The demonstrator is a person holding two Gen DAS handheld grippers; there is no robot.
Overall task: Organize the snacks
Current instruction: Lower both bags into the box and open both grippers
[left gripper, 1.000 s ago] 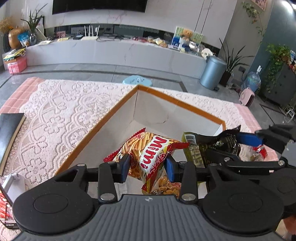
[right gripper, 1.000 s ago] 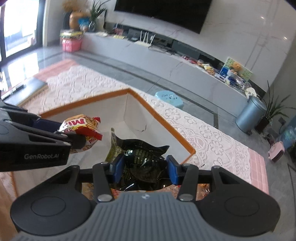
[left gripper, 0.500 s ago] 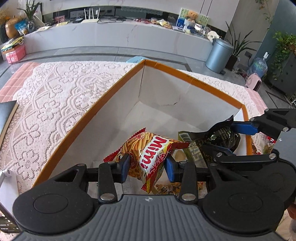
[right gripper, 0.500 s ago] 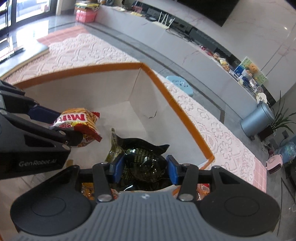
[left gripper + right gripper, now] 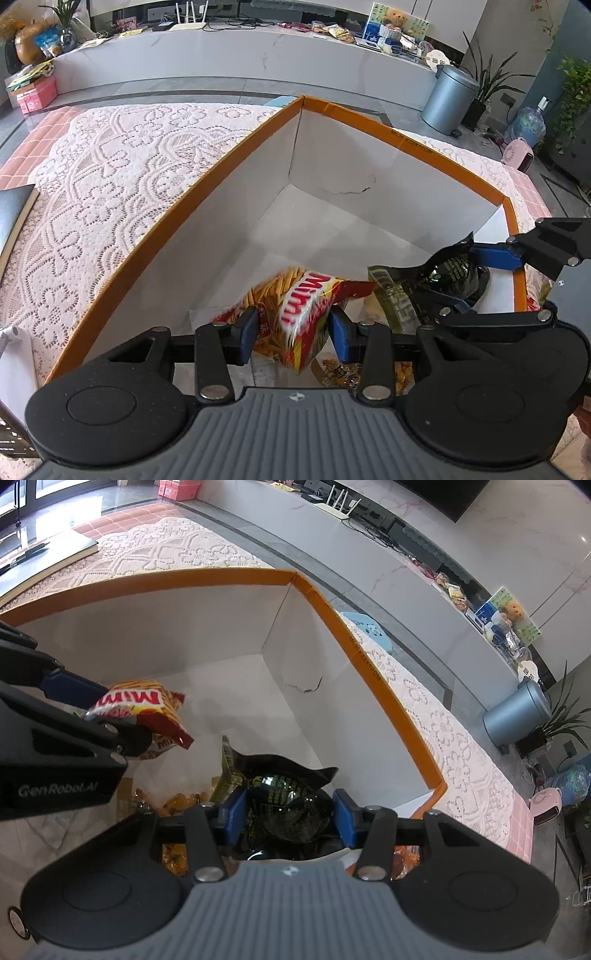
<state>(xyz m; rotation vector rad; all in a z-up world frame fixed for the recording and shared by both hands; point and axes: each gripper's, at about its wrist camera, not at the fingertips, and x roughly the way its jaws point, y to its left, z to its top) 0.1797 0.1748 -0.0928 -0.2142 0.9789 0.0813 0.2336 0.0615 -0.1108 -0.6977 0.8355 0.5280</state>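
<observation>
A white cardboard box with an orange rim (image 5: 236, 168) (image 5: 369, 657) stands on a lace-covered table. My left gripper (image 5: 293, 328) is shut on a red and yellow Mimi snack bag (image 5: 295, 306), held inside the box above its floor; the bag also shows in the right wrist view (image 5: 147, 705). My right gripper (image 5: 288, 819) is shut on a black and green snack bag (image 5: 288, 805), held just right of the Mimi bag (image 5: 443, 273). Orange-wrapped snacks (image 5: 177, 801) lie on the box floor under both grippers.
A pink lace tablecloth (image 5: 110, 177) surrounds the box. A dark book (image 5: 11, 218) lies at the table's left edge. Beyond the table are a grey floor, a long white counter (image 5: 240, 55), a blue stool (image 5: 365, 627) and a grey bin (image 5: 448, 99).
Both grippers have moved forward and down into the box with their bags still held. The box walls now fill much more of each view.
</observation>
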